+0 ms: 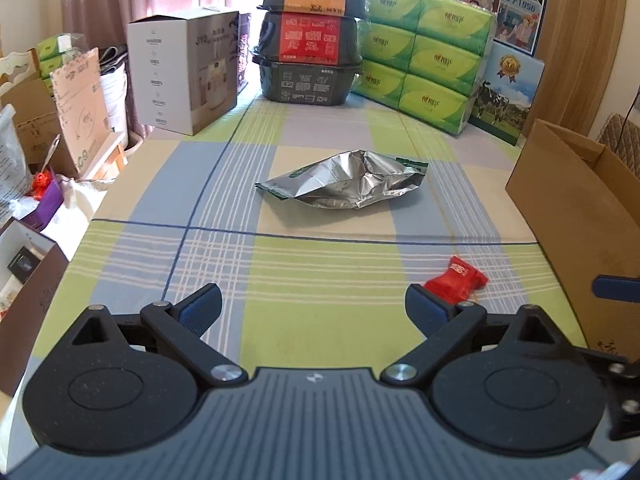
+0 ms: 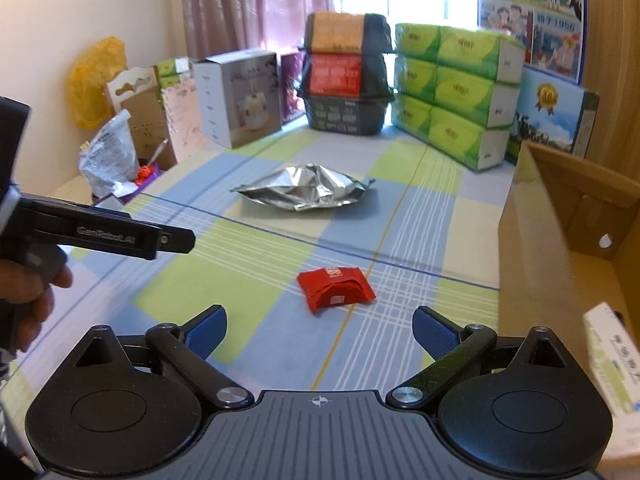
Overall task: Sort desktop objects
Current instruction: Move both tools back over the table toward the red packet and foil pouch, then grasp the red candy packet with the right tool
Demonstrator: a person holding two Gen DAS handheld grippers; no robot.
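- Red packet (image 2: pixel 336 289): it lay flat on the checked cloth (image 2: pixel 248 276), just ahead of my right gripper (image 2: pixel 320 330) and near the cardboard box (image 2: pixel 560 280) on the right. Its long axis ran roughly left to right, tilted slightly, with its crimped ends pointing toward the box and toward my left side.
- Foil bag (image 2: pixel 304 192): crumpled, further up the cloth, long axis also crosswise, well apart from the packet.
- Right gripper: jaws stood apart, holding nothing.
- Left gripper (image 1: pixel 314 306): jaws apart, empty; the packet (image 1: pixel 456 280) sat just beside its right finger.
- Risk, as I judged it: the thin packet could slip from under the pads or drag the cloth; my two grippers, both near it, could collide.
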